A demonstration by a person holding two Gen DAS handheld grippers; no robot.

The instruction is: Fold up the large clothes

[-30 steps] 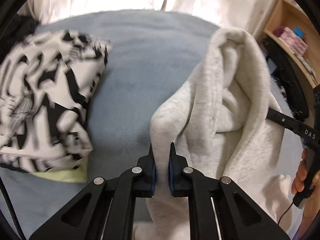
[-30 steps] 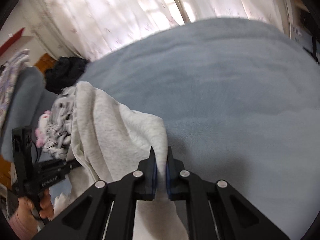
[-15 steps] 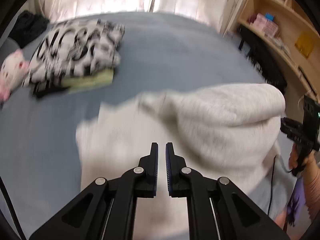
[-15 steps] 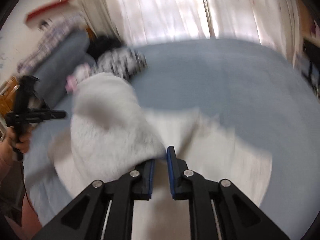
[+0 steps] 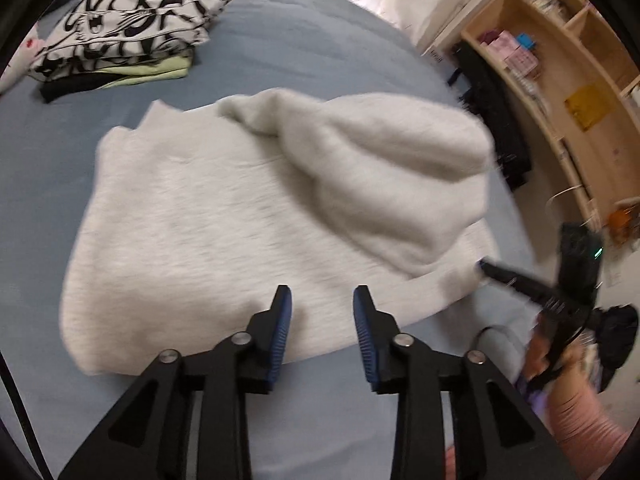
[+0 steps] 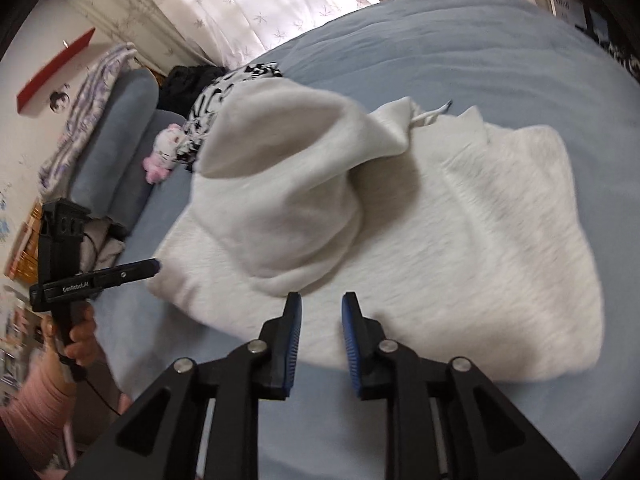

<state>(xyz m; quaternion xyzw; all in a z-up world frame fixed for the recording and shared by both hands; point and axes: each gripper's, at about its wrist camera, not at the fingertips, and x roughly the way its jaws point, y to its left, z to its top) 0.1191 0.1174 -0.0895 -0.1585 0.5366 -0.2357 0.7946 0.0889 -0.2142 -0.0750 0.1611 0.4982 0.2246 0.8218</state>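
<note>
My left hand-held gripper [image 5: 322, 312] and right hand-held gripper [image 6: 320, 320] have just been opening — nothing between the jaws. The hoodie [image 5: 224, 216] lies folded on the bed [image 5: 320, 44]: soft, bulky fleece — best pinched at its near edge.

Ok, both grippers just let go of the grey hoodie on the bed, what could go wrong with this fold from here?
The puffed-up hood of the light grey fleece hoodie sits bunched on top, so pressing the next fold over it would likely leave a lump. The drawstring pokes out at the neck and may stay untucked. The left hand-held gripper and right hand-held gripper, jaws just opening with nothing between them, hover at the near edge and could snag it.
</note>
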